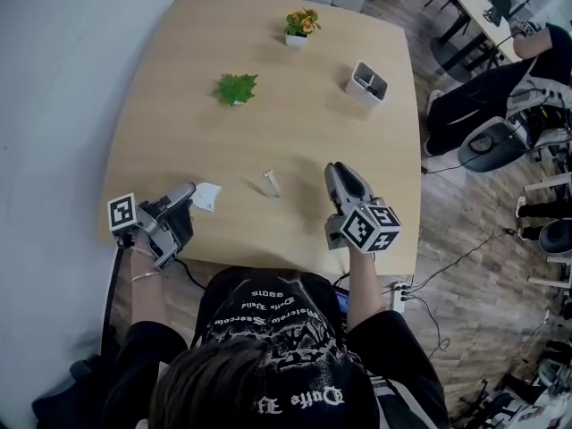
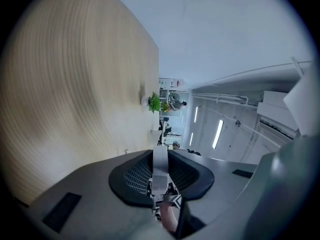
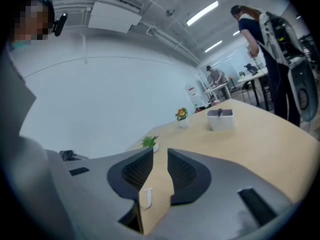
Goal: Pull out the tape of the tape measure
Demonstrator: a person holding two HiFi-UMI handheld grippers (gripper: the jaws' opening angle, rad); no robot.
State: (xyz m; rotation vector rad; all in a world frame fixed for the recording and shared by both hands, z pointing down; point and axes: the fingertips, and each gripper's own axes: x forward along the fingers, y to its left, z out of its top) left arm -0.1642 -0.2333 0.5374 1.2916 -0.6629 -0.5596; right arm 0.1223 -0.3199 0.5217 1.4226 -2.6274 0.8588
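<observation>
A small white tape measure [image 1: 208, 197] sits at the tip of my left gripper [image 1: 189, 191], low over the table's front left. In the left gripper view its white edge [image 2: 160, 170] is pinched between the two dark pads, so that gripper [image 2: 160, 154] is shut on it. A small white piece [image 1: 271, 183] lies on the wood between the two grippers. My right gripper [image 1: 335, 170] hovers at the front right, its jaws apart with nothing in them. Through their gap in the right gripper view [image 3: 160, 156] I see the white piece [image 3: 148, 196] on the table.
A green leafy plant [image 1: 237, 88], a flower pot [image 1: 301, 25] and a white box holder [image 1: 367, 82] stand on the far half of the wooden table [image 1: 179, 141]. A seated person [image 1: 500, 88] and office chairs are off the right edge.
</observation>
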